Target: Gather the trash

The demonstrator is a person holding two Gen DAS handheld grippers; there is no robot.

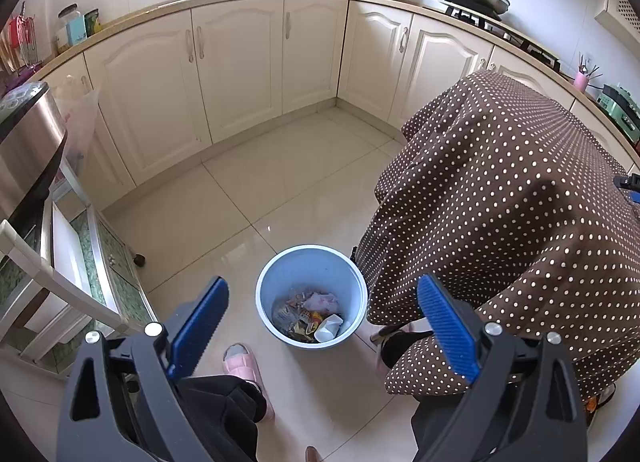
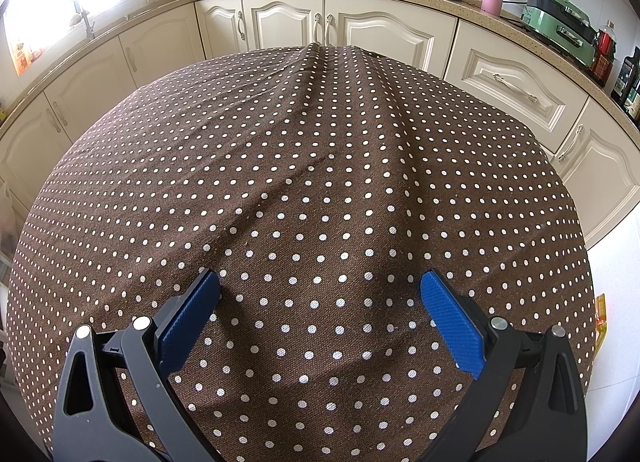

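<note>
Nearest in the left wrist view, the left gripper (image 1: 322, 326) hangs with its two blue pads spread wide and nothing between them. Directly below that gap stands the one light blue trash bin (image 1: 276, 282) on the tiled floor (image 1: 280, 190). Several crumpled wrappers and a white scrap (image 1: 329, 328) already lie in the bin's bottom, so part of the collecting looks done. The bin is far from full.

Just beside the bin, toward the camera, is one pink slipper (image 1: 242, 362). On the bin's other side the polka-dot tablecloth (image 1: 500, 202) drapes down, nearly touching its rim.

The right gripper (image 2: 320, 318) hovers over that same cloth, equally wide apart and empty. No trash shows anywhere on the cloth in this view, so the table seems cleared. An orange scrap (image 2: 600, 322) peeks past the cloth's edge; whether it is litter I cannot tell.

Beyond the bin, cream cabinets (image 1: 240, 70) close the kitchen.
</note>
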